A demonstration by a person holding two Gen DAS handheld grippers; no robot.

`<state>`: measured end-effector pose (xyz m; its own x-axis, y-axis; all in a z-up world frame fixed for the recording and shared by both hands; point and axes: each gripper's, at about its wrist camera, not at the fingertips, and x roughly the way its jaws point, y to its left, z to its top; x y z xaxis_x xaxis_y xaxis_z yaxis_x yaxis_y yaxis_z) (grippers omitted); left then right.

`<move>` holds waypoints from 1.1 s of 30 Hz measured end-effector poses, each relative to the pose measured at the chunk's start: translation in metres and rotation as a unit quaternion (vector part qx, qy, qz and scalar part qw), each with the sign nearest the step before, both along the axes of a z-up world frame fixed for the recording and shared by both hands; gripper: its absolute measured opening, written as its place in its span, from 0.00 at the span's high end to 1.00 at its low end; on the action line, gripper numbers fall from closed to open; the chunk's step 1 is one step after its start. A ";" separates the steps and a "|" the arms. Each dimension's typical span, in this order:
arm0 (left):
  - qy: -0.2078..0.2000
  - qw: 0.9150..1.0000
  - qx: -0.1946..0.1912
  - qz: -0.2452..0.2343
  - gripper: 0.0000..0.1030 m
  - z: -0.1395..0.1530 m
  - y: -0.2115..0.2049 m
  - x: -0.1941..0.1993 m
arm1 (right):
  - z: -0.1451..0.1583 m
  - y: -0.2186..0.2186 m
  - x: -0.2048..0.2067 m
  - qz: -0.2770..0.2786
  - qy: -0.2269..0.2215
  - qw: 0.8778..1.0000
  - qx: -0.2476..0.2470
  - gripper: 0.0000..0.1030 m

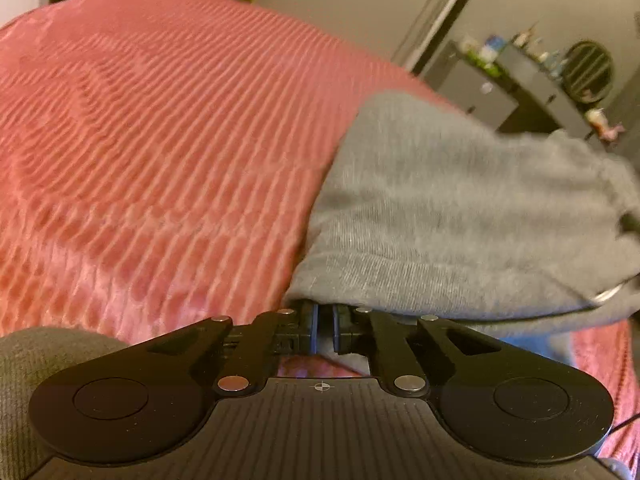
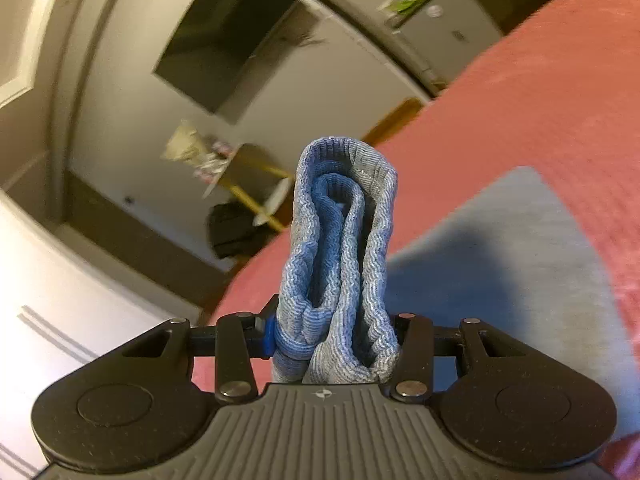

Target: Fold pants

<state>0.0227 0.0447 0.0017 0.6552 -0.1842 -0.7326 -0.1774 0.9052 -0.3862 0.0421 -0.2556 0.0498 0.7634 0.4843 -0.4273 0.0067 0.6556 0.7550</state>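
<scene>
The grey pants (image 1: pixel 440 208) lie on a pink ribbed bedspread (image 1: pixel 160 140). In the left wrist view my left gripper (image 1: pixel 325 312) is shut on the near edge of the grey cloth, its fingertips hidden under the fabric. In the right wrist view my right gripper (image 2: pixel 334 340) is shut on a bunched, ribbed waistband (image 2: pixel 340 240) of the pants, which stands up between the fingers. More of the grey pants (image 2: pixel 520 260) lies flat on the bedspread (image 2: pixel 540 80) to the right, below the gripper.
The bed edge runs across the upper right of the left view, with a dark dresser (image 1: pixel 540 88) bearing small items beyond it. In the right view a wall, a dark television (image 2: pixel 228 40) and a cluttered small table (image 2: pixel 240 176) stand past the bed.
</scene>
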 end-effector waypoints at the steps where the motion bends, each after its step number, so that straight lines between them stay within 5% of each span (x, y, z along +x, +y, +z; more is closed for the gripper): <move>1: -0.012 1.000 -0.005 -0.009 0.90 0.003 -0.001 -0.001 | -0.004 -0.006 -0.003 -0.009 0.005 1.000 -0.004 0.59; 6: 0.000 0.999 -0.013 -0.035 0.68 0.004 -0.005 -0.001 | -0.048 -0.033 0.000 -0.037 0.066 0.997 0.004 0.52; 10: -0.002 0.998 0.017 -0.062 0.52 0.006 -0.017 -0.003 | -0.084 -0.037 0.003 -0.037 0.132 0.991 0.007 0.43; 14: -0.004 0.996 0.022 -0.088 0.52 0.007 -0.023 -0.001 | -0.094 -0.028 0.001 -0.022 0.125 0.992 0.014 0.22; 17: 0.001 0.994 0.025 -0.109 0.48 0.007 -0.029 -0.004 | -0.091 -0.026 0.002 -0.016 0.116 0.993 0.017 0.16; 20: 0.005 0.988 0.046 -0.144 0.45 0.007 -0.042 -0.008 | -0.087 -0.024 0.002 -0.020 0.116 0.993 0.013 0.21; 22: 0.006 0.985 0.073 -0.155 0.44 0.007 -0.053 -0.009 | -0.083 -0.026 0.002 -0.028 0.112 0.993 -0.012 0.51; 27: 0.029 0.986 0.110 -0.120 0.53 -0.005 -0.062 0.001 | -0.066 -0.024 -0.004 -0.025 0.084 0.996 -0.021 0.54; 33: 0.009 0.995 0.051 -0.080 0.76 -0.005 -0.041 -0.001 | -0.034 -0.035 -0.008 -0.026 0.025 0.999 0.015 0.55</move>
